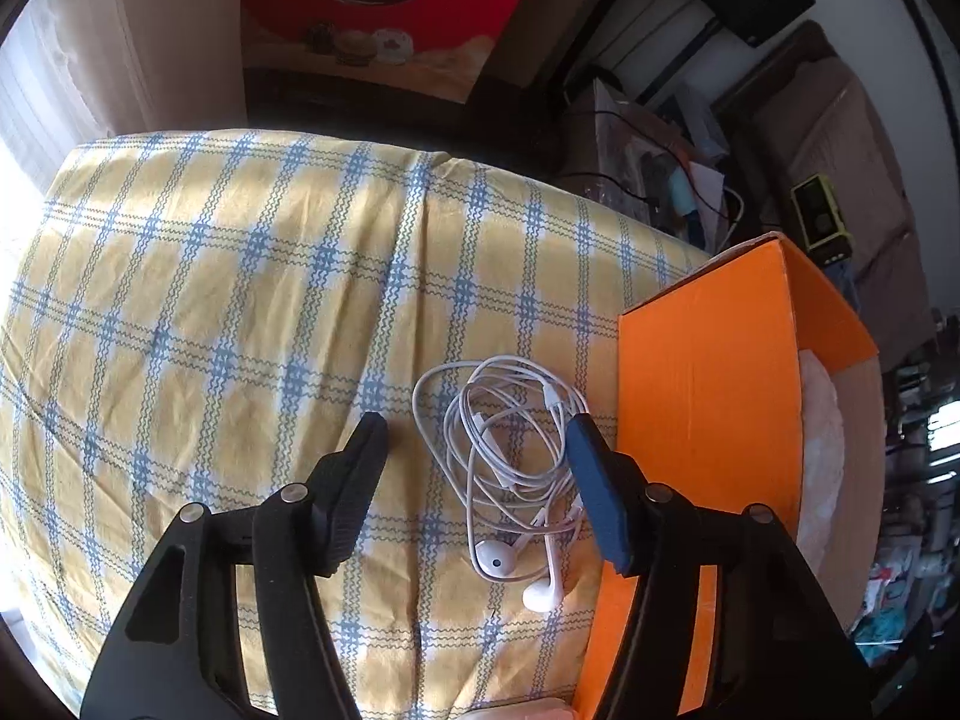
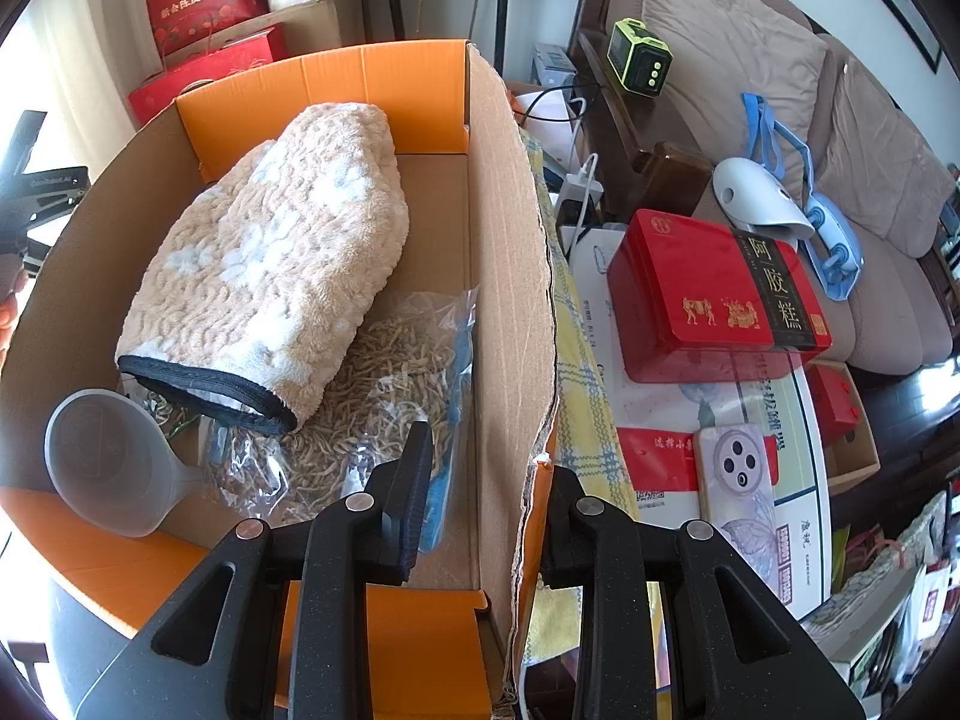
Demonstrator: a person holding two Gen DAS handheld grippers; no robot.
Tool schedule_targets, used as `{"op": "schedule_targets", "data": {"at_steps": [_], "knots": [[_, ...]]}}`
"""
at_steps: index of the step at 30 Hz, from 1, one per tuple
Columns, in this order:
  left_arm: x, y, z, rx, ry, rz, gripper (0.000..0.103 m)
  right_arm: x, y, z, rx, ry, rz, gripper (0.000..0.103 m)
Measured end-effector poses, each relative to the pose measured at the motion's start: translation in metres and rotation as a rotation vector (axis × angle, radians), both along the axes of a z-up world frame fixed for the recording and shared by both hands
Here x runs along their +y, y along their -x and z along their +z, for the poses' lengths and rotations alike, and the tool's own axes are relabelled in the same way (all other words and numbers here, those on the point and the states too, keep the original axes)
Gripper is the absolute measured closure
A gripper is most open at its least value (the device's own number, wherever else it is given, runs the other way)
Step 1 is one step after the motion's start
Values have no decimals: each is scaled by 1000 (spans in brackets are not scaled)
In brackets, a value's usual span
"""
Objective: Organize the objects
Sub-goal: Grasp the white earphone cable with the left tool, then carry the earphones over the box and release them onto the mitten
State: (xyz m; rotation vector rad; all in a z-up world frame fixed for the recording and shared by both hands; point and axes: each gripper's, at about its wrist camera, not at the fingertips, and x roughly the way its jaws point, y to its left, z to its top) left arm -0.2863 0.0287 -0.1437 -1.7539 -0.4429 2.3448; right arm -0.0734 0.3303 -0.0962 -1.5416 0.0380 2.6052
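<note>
**Left gripper over earphones, right gripper on box wall**

Left gripper point(image 1: 477, 432) spread, straddling the white earphones point(image 1: 510, 450) on the checked tablecloth point(image 1: 240, 276). Right gripper point(image 2: 486, 456) pinches the orange box point(image 2: 510, 276) wall. Inside: funnel point(image 2: 114, 462), herb bag point(image 2: 384, 384), mitt point(image 2: 276, 258).

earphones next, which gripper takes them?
Left. The left gripper hangs over the white earphones on the checked cloth, jaws open either side. The right gripper straddles the orange box wall, steadying it.
</note>
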Motion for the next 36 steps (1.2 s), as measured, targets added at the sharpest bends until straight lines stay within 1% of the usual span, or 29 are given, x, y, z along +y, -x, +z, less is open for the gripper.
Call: {"op": "schedule_targets", "data": {"at_steps": [3, 4, 5, 7, 8, 9, 10, 14, 18, 22, 29, 33, 36], "knots": [[9, -3, 1, 25, 35, -21, 46, 0, 0, 0, 1, 1, 1, 73], [11, -4, 2, 35, 53, -27, 48, 0, 1, 0, 1, 3, 2, 73], [14, -6, 2, 46, 75, -37, 58, -1, 1, 0, 1, 3, 2, 73], [21, -8, 2, 58, 119, -48, 72, -1, 1, 0, 0, 3, 3, 73], [22, -9, 2, 60, 128, -51, 77, -1, 1, 0, 0, 3, 3, 72], [22, -10, 2, 65, 134, -54, 80, -1, 2, 0, -1, 3, 3, 72], [22, -10, 3, 70, 133, -57, 87, -2, 2, 0, -1, 4, 2, 72], [21, -15, 10, 100, 144, -64, 100, -1, 3, -1, -3, 2, 2, 72], [19, -22, 24, 134, 134, -85, 100, -2, 5, -3, -8, 4, 3, 71], [14, -32, 49, 183, 123, -103, 100, -2, 5, -3, -8, 2, 2, 71], [11, -53, 112, 293, 95, -147, 100, -3, 6, -4, -8, 3, 2, 71], [18, -66, 148, 357, 79, -182, 100, -2, 6, -4, -7, 5, 3, 71], [23, -72, 169, 386, 53, -208, 100, -1, 5, -4, -8, 10, 2, 71]]}}
